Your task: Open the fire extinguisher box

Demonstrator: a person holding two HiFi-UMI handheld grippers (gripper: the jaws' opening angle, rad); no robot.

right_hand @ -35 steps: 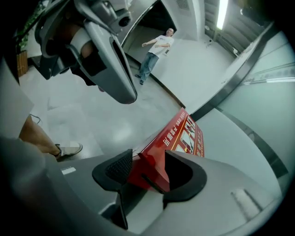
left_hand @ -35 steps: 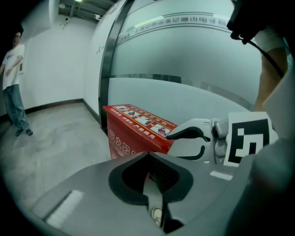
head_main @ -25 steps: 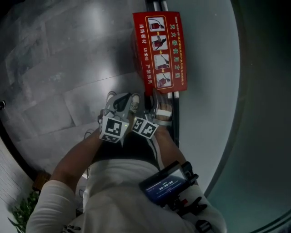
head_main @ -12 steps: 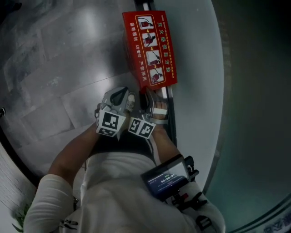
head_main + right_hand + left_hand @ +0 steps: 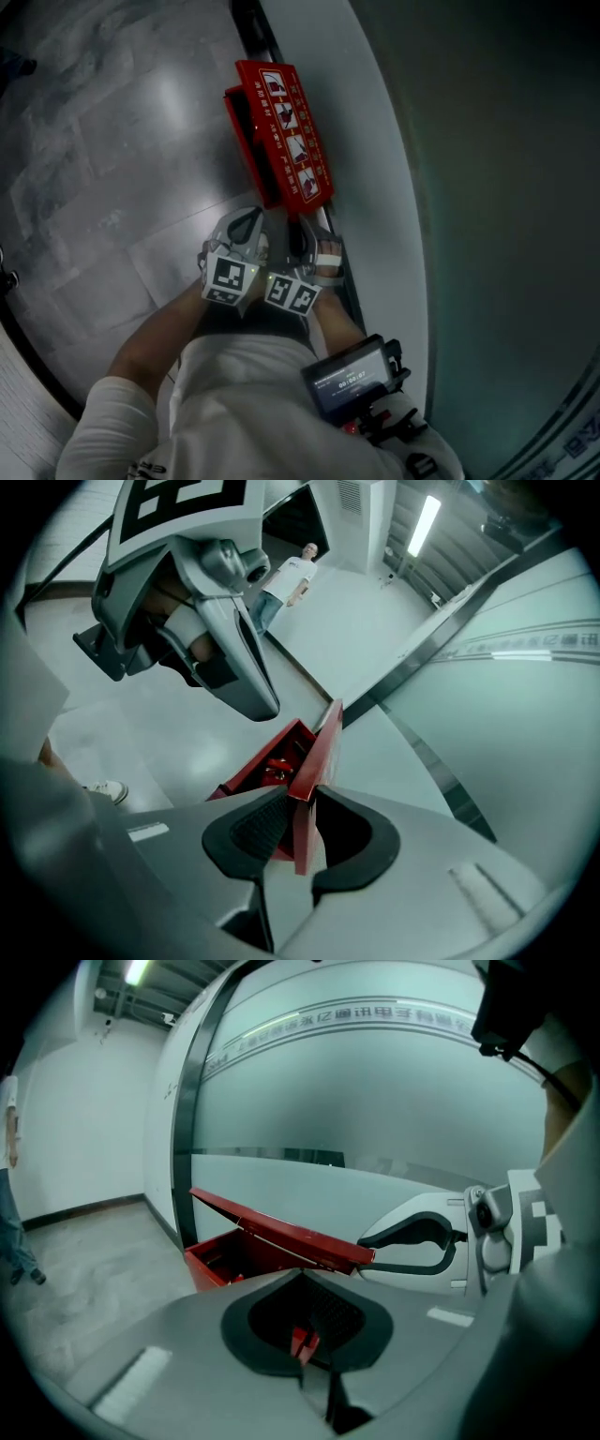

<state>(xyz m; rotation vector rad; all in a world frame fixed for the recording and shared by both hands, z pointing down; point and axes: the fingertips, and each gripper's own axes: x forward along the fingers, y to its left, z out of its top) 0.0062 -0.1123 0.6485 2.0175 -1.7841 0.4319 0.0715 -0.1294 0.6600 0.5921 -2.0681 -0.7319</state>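
Head camera, high on the person and aimed steeply down: the floor (image 5: 103,150), the red box (image 5: 244,141) against the curved wall (image 5: 375,141), and the left tool (image 5: 248,225) and right tool (image 5: 305,234) all sit at arm's length. The left tool's camera rides low and close, looking along its jaws toward the wall, with the raised lid (image 5: 281,1235) just ahead and the right tool at frame right. The right tool's camera, rolled sideways, looks along its own jaws with the lid edge-on, the left tool at upper left and a distant person (image 5: 291,578) beyond. All three views share the box and lid.
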